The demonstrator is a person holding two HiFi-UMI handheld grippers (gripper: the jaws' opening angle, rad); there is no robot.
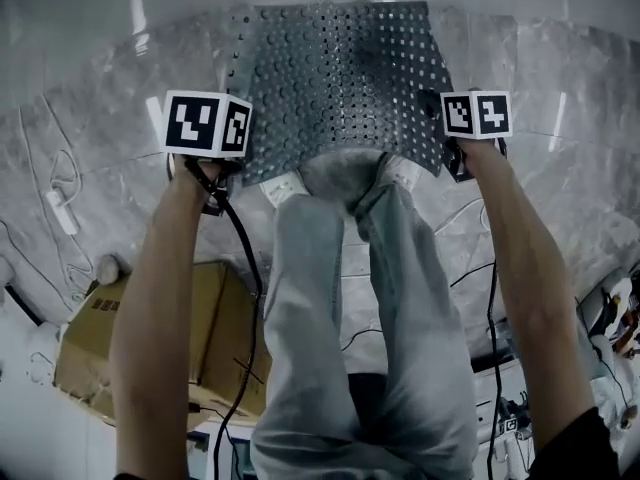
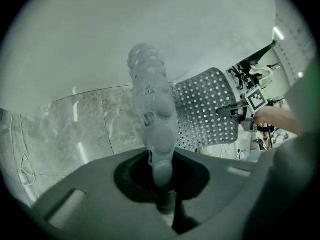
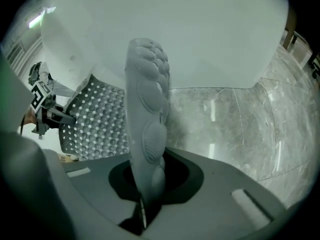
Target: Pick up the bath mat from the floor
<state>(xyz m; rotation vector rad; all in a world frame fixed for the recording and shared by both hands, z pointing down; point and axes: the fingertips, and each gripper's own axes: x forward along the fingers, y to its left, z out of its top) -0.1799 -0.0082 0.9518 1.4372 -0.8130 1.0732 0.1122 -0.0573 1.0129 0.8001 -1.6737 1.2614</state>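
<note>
The grey bath mat (image 1: 340,78), dotted with holes, hangs spread between my two grippers above the marble floor. My left gripper (image 1: 222,181) is shut on the mat's left corner, under its marker cube. The right gripper (image 1: 458,161) is shut on the right corner. In the left gripper view the mat's bumpy edge (image 2: 155,119) rises straight out of the gripper (image 2: 162,184), and the right gripper (image 2: 248,105) shows across the sheet. The right gripper view has the mat edge (image 3: 146,124) pinched in the gripper (image 3: 144,199), with the left gripper (image 3: 44,110) at the far corner.
The person's legs in jeans (image 1: 350,318) stand just behind the mat. A cardboard box (image 1: 150,338) sits on the floor at lower left, a white power strip (image 1: 60,211) with its cable lies further left. Cables and gear (image 1: 610,318) crowd the lower right.
</note>
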